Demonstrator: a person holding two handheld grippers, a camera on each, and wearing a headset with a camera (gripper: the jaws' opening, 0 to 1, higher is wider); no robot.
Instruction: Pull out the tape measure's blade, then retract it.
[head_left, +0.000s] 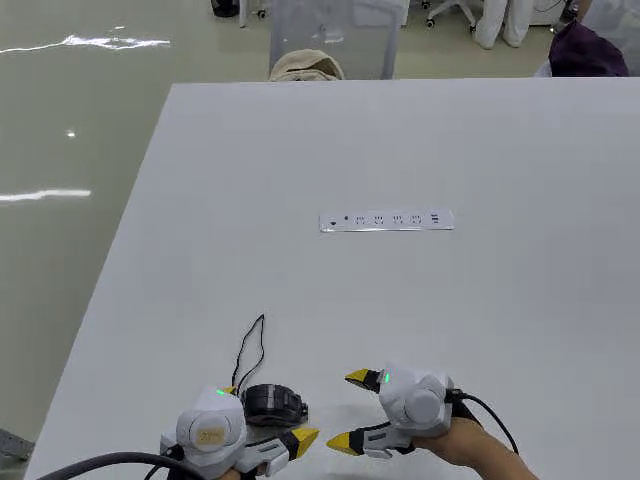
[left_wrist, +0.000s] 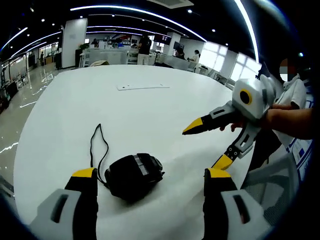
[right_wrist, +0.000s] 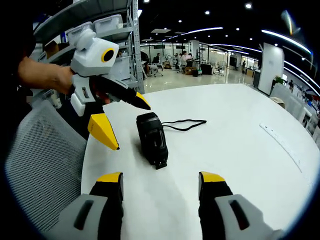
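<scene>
Surface: white tabletop (head_left: 500, 150), with a glossy floor (head_left: 60, 200) seen past its left edge.
Far object: a white power strip (head_left: 386, 220) is laid flat near the middle of the tabletop, well apart from both claws.
Tape measure: the black tape measure (head_left: 273, 404) is set on the tabletop close to the near edge, between the two claws, and is touched by neither.
Long axis: in the head view the case is stretched left to right, along the line from one claw to the other. In the right gripper view it runs away from the camera, a little tilted.
Cord: a thin black cord (head_left: 250, 350) is attached at the end far from the right claw and is looped away across the tabletop, toward the power strip.
Other end: it is turned to the right claw; whether the blade mouth is there cannot be told.
Left claw: the left claw (left_wrist: 150, 173) is spread wide and nothing is pinched. The case is lying just ahead of its yellow tips.
Right claw: the right claw (head_left: 344, 410) is spread as well and nothing is gripped. It is carried by a hand (head_left: 470, 445), with its tips pointed at the case from the right, near but apart.
Background: a mesh chair (right_wrist: 45, 165) is seen beside the tabletop in the right gripper view.
</scene>
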